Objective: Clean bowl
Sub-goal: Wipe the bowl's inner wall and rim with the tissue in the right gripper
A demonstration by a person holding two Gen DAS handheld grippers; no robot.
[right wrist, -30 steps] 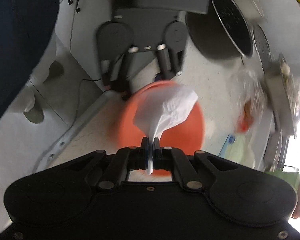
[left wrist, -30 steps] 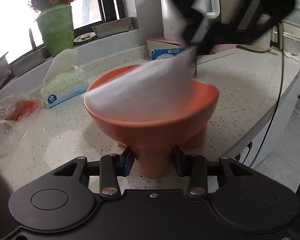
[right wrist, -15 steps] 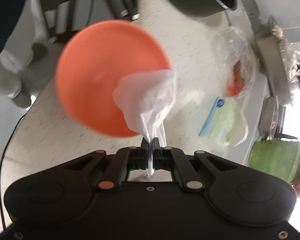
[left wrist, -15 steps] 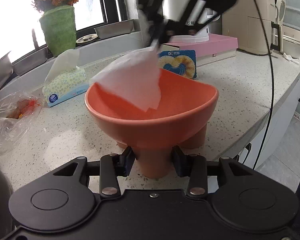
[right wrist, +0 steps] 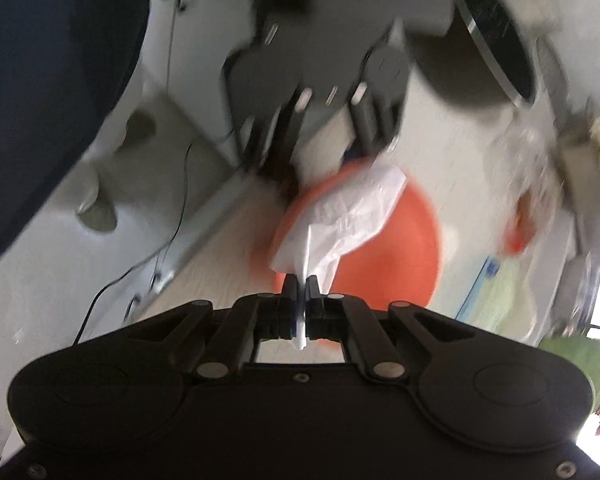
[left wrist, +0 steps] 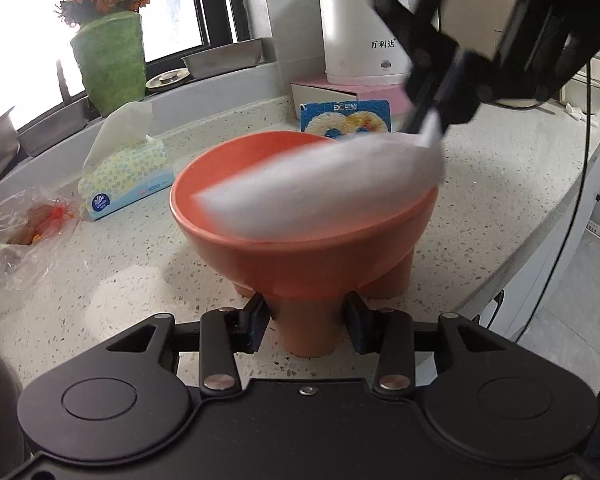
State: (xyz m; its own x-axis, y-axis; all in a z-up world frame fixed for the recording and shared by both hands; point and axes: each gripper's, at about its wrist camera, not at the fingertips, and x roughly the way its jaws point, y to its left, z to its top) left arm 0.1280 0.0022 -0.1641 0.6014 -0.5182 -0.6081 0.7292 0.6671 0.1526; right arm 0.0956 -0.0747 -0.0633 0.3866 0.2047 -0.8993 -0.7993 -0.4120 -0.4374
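One bowl (left wrist: 304, 256), one tissue (right wrist: 352, 212), your two grippers.
Left wrist view alone shows your left gripper (left wrist: 306, 322) clamping the bowl's leg; your right gripper (right wrist: 301, 284) pinches the tissue.

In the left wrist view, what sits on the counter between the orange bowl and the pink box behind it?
A blue sponge pad with a yellow-white pattern stands there, between the orange bowl and the pink box. Only the left wrist view shows it.
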